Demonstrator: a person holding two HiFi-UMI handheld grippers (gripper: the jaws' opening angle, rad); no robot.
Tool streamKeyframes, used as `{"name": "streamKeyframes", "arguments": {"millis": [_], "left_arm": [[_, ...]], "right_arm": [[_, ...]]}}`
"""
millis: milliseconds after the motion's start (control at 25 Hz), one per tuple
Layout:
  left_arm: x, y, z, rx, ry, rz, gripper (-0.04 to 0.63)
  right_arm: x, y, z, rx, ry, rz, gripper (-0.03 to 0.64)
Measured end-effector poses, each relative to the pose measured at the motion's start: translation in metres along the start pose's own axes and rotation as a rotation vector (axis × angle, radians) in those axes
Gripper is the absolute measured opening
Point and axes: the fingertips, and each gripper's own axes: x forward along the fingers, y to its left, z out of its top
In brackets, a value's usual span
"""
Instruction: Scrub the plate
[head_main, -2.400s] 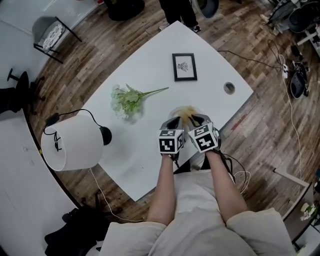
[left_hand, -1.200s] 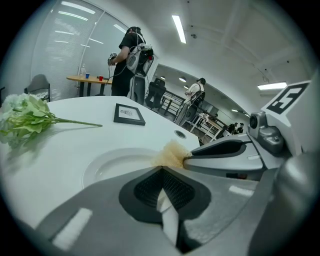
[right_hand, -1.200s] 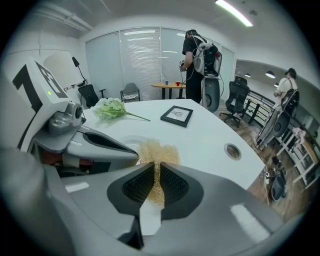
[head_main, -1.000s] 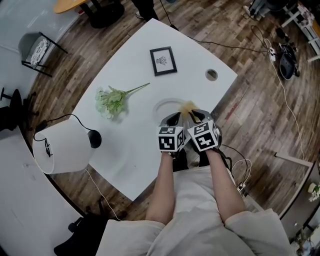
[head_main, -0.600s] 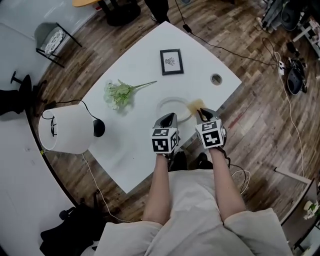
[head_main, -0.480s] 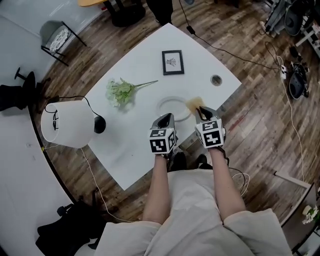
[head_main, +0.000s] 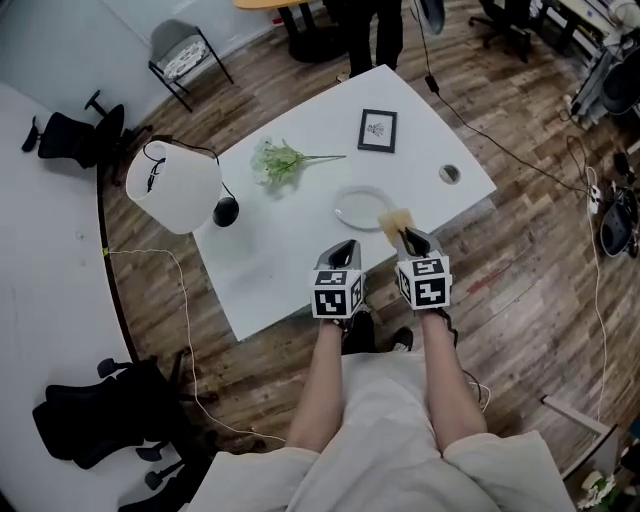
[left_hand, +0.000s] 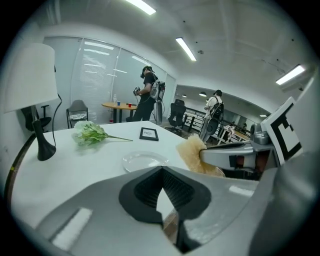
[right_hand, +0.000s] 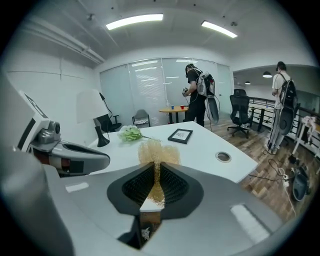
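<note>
A clear round plate (head_main: 361, 208) lies flat on the white table (head_main: 290, 240), ahead of both grippers. My right gripper (head_main: 405, 237) is shut on a tan fibrous scrubber (head_main: 393, 221), which hangs in the air at the plate's near right rim. In the right gripper view the scrubber (right_hand: 155, 150) sticks out of the closed jaws of that gripper (right_hand: 156, 169). My left gripper (head_main: 346, 248) hovers near the table's front edge, short of the plate, shut with nothing in it. The left gripper view shows the plate (left_hand: 144, 161), the scrubber (left_hand: 192, 152) and its own closed jaws (left_hand: 161, 172).
A white lamp (head_main: 175, 185) with a black base stands at the table's left. A sprig of green flowers (head_main: 275, 158) and a small framed picture (head_main: 377, 130) lie beyond the plate. A cable hole (head_main: 449, 174) is at the right. People stand in the background.
Both grippers have drawn back from the plate toward the table's near edge and moved apart. The scrubber has left the plate, still in the right gripper. The head view has shifted.
</note>
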Motion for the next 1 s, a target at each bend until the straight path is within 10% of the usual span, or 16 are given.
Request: {"name": "streamKeyframes", "arguments": {"millis": [1000], "left_arm": [[-0.079,-0.043,-0.016,0.014,-0.182,0.132,0.002]], "right_arm": [[-0.088,0.003,-0.006,0.096,-0.203,0.059,0.054]]}}
